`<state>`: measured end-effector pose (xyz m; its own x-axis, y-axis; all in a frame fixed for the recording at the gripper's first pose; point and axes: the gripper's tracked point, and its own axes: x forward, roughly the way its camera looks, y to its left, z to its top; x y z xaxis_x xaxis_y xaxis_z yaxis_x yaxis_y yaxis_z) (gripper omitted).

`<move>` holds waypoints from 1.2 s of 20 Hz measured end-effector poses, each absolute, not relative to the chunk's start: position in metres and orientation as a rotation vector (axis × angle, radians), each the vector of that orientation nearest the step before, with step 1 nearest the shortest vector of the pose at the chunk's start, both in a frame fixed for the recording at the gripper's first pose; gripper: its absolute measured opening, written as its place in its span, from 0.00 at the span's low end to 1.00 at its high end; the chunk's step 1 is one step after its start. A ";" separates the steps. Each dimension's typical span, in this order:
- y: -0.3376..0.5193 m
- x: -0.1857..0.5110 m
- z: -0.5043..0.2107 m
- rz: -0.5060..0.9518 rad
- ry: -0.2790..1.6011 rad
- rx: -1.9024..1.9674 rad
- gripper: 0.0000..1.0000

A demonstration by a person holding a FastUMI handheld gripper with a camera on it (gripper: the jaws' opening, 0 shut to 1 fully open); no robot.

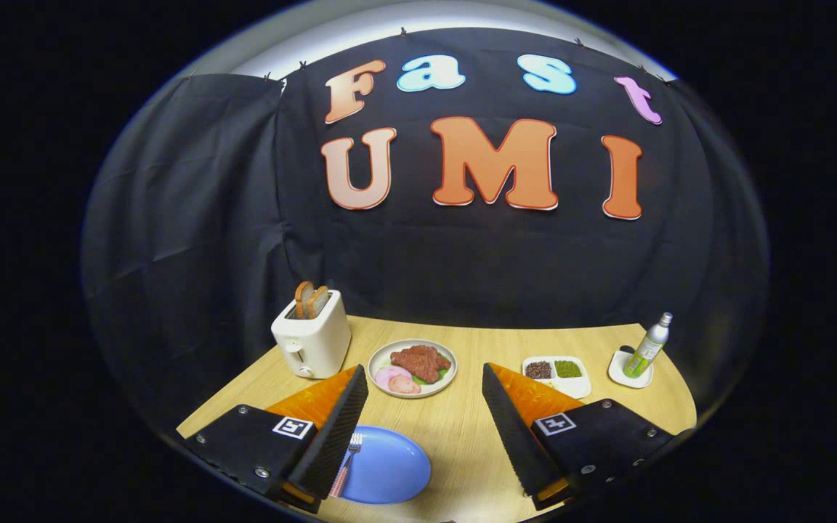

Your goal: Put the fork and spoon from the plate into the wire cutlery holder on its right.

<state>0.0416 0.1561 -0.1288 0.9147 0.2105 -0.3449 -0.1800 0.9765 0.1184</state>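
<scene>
Hovering wide open and empty, gripper [424, 421] above table [462, 436] near edge, fork [349, 454] lying on blue plate [389, 472] beside left finger [335, 428]; approach step likely, next needing shift left and down over fork handle.

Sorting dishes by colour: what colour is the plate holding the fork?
Blue plate, gripper view.

No readable text on any object; the tool [424, 407], fingers spread apart, carries only square coded markers
</scene>
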 end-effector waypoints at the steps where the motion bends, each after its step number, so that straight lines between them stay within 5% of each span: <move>1: 0.165 0.039 -0.139 0.218 0.388 0.080 0.95; 17: 0.263 -0.035 -0.315 0.315 0.798 0.009 0.95; 24: 0.274 -0.053 -0.358 0.294 0.901 0.003 0.78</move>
<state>-0.0527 0.2745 -0.3581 0.5833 0.2529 -0.7719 -0.2501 0.9600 0.1256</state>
